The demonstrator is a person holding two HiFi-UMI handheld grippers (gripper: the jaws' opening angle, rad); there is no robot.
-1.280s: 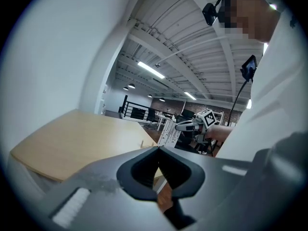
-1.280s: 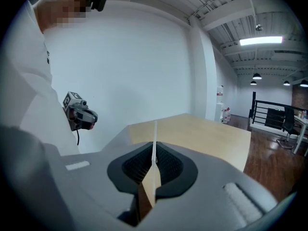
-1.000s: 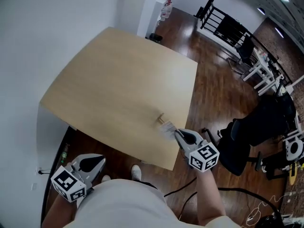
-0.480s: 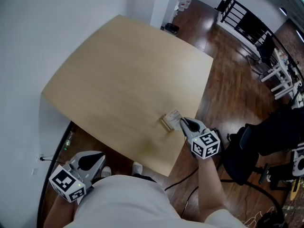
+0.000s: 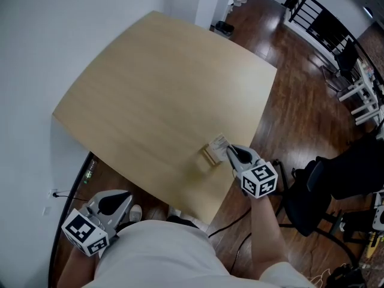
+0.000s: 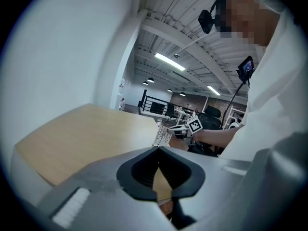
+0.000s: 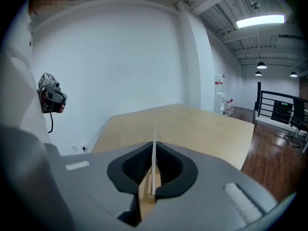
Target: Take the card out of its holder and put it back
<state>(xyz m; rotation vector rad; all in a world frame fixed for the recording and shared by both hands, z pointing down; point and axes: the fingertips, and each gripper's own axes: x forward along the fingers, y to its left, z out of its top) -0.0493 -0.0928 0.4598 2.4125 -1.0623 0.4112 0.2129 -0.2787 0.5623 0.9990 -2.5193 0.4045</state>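
A small wooden card holder point(image 5: 209, 155) sits on the light wood table point(image 5: 162, 89) near its front right edge. My right gripper point(image 5: 228, 151) is shut on a thin white card point(image 5: 220, 143), which stands upright right at the holder. In the right gripper view the card point(image 7: 154, 160) runs edge-on between the jaws, and its lower edge meets the wooden holder point(image 7: 146, 198). I cannot tell how deep it sits. My left gripper point(image 5: 113, 204) hangs shut and empty below the table's near edge, far from the holder. The left gripper view shows its tips point(image 6: 157, 149) touching.
A white wall borders the table on the left. Dark wood floor point(image 5: 300, 101) lies to the right, with a black office chair point(image 5: 336, 179) close to my right arm and cables on the floor. A black railing and desks stand farther back.
A second ago the card was blurred, in motion a little short of the holder; my right gripper has carried it up to the holder and stayed there. The left gripper has not moved.
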